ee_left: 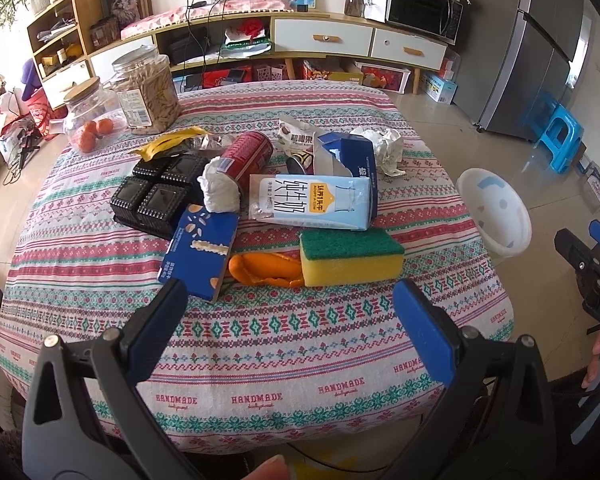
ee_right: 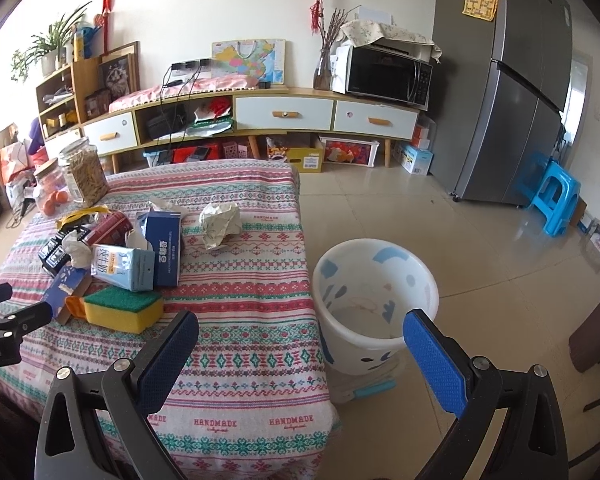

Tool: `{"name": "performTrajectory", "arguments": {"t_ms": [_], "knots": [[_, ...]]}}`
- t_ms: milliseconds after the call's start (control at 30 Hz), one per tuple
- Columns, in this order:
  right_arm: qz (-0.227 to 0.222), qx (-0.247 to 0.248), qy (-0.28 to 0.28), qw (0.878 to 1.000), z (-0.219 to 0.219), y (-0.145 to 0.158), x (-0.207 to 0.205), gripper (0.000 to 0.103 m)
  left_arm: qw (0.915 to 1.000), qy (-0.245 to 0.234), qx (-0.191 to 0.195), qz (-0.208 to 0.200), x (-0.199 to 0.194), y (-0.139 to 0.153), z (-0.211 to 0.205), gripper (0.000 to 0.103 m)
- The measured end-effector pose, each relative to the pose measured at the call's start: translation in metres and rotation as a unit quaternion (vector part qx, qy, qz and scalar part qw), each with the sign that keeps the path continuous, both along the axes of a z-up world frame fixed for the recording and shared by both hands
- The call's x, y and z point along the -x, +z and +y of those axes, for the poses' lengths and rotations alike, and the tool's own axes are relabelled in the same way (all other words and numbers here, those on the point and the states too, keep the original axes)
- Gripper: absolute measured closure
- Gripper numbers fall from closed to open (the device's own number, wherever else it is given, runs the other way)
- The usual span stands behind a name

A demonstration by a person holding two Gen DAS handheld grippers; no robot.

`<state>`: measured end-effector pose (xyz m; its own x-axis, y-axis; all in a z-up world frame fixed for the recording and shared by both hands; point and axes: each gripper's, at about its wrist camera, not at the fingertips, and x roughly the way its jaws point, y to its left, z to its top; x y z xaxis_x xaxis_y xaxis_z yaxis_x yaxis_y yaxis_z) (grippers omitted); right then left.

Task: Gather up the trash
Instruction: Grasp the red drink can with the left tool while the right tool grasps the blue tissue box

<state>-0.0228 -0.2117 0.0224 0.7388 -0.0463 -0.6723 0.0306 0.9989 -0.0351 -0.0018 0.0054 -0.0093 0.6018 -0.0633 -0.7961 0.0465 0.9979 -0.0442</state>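
Note:
Trash lies in a heap on the patterned tablecloth (ee_left: 260, 332): a milk carton (ee_left: 312, 200), a red can (ee_left: 248, 152), a white tissue wad (ee_left: 220, 188), orange peel (ee_left: 264, 270), a blue snack box (ee_left: 200, 248), a torn blue box (ee_left: 344, 152), crumpled paper (ee_left: 388, 144) and a yellow wrapper (ee_left: 168, 142). My left gripper (ee_left: 290, 294) is open, just short of the orange peel and a green-yellow sponge (ee_left: 350, 256). Open as well, my right gripper (ee_right: 300, 328) hangs over the table's right edge beside the white bin (ee_right: 374, 300) on the floor.
A black plastic tray (ee_left: 156, 196) and two glass jars (ee_left: 148, 88) stand on the table's left and far side. A blue stool (ee_right: 554, 196) and a grey fridge (ee_right: 512, 80) are at the right. A TV cabinet (ee_right: 260, 116) lines the far wall.

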Motion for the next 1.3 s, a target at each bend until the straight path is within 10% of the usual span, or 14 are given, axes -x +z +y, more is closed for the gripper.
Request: {"name": "performTrajectory", "arguments": {"t_ms": [567,1033,1300], "knots": [[-0.014,0.038,0.04,0.998,0.013,0.04,-0.013,0.0,0.9997,-0.004,0.012,0.019,-0.024,0.021,0.028,0.001],[0.091,0.007,0.077,0.993,0.03,0.02,-0.104,0.0,0.9938,0.019,0.048,0.098,-0.127,-0.003,0.08,0.002],[0.156,-0.053,0.078,0.983,0.041,-0.021,-0.151,0.0,0.9853,0.003,0.081,0.151,-0.185,-0.042,0.074,0.025]]}}
